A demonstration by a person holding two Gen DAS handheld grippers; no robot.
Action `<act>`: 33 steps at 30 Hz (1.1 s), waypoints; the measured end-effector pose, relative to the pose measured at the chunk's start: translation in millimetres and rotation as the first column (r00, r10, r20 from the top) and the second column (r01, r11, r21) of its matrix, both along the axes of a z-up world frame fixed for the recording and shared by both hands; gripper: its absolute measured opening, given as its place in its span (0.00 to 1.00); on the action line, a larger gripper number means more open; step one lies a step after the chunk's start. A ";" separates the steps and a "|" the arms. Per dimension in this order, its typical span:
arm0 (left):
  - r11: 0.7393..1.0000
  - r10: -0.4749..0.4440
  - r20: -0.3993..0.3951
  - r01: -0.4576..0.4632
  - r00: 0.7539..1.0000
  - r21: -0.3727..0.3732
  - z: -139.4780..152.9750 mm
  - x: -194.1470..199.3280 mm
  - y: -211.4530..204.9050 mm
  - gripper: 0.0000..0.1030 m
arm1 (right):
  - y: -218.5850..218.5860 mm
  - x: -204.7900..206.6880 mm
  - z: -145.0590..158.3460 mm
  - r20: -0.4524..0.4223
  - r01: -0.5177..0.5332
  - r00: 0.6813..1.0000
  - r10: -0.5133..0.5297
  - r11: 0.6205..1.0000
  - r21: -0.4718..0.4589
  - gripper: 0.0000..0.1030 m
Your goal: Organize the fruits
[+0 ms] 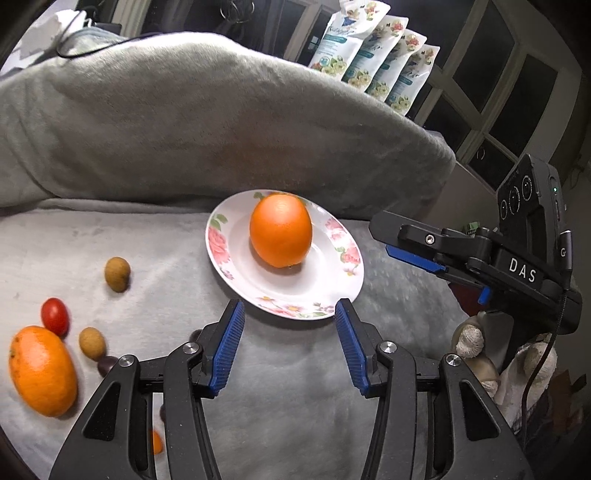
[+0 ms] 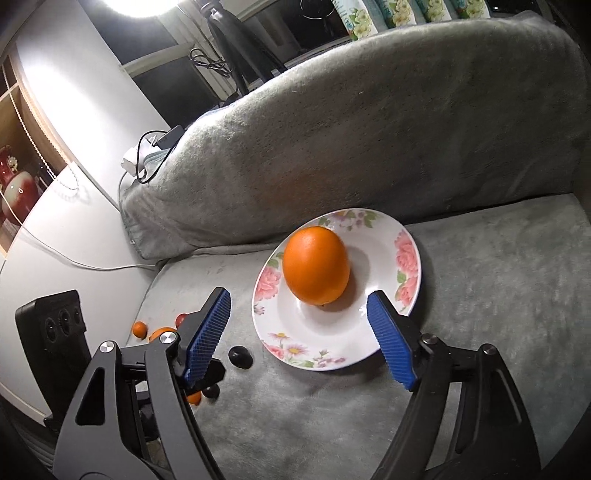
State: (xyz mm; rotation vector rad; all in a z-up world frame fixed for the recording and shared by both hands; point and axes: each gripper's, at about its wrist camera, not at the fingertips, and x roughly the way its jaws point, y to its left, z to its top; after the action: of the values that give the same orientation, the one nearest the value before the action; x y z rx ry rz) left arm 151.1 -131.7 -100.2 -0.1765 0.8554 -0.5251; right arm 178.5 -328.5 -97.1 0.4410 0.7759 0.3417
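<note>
Jaws of both grippers apart and empty near orange point(image 1: 280, 229) on floral plate point(image 1: 328, 284); "DAS" on right gripper point(image 1: 417, 254).

1. A grey blanket point(image 2: 369, 122) covers a sofa's seat and backrest.
2. Dark paned windows point(image 1: 506, 85) stand behind, right.
3. A bright lamp point(image 2: 147, 5) glares on a white wall point(image 2: 74, 92).
4. Floral pouches point(image 1: 373, 55) line the sill.
5. A white cable point(image 2: 74, 262) trails left.
</note>
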 end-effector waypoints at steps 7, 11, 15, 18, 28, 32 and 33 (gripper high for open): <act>0.999 0.032 0.052 -0.033 0.998 0.008 8.5 -13.0 13.1 0.50 | 8.8 -12.9 6.4 0.028 0.006 1.000 -0.005 1.000 -0.016 0.84; 0.998 0.053 0.082 -0.055 0.995 0.015 13.9 -21.9 23.3 0.53 | 13.4 -19.3 8.1 0.035 -0.002 0.999 0.003 1.000 -0.016 0.84; 0.995 0.089 0.110 -0.093 0.990 0.026 19.0 -31.6 35.8 0.64 | 20.3 -24.0 7.9 0.033 -0.016 0.999 0.017 1.000 -0.022 0.85; 0.991 0.122 0.127 -0.128 0.984 0.040 21.5 -37.0 48.8 0.70 | 26.0 -26.0 7.6 0.035 -0.025 0.999 0.026 0.999 -0.029 0.85; 0.966 0.241 0.146 -0.251 0.960 0.057 22.9 -54.0 105.4 0.70 | 49.3 -29.0 7.4 0.036 -0.081 0.996 0.083 0.996 -0.045 0.88; 0.952 0.286 0.138 -0.297 0.948 0.067 16.8 -61.9 128.0 0.70 | 61.7 -28.0 6.2 0.029 -0.111 0.993 0.113 0.992 -0.058 0.88; 0.949 0.297 0.133 -0.308 0.946 0.069 14.6 -63.1 133.3 0.70 | 65.6 -27.4 5.7 0.027 -0.121 0.992 0.123 0.991 -0.060 0.88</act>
State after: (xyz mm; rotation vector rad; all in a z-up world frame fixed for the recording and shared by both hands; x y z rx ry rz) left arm 88.1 1.5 -85.6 -0.1889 0.7153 -0.2061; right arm 151.1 -263.0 -91.4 0.3337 0.7830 0.4376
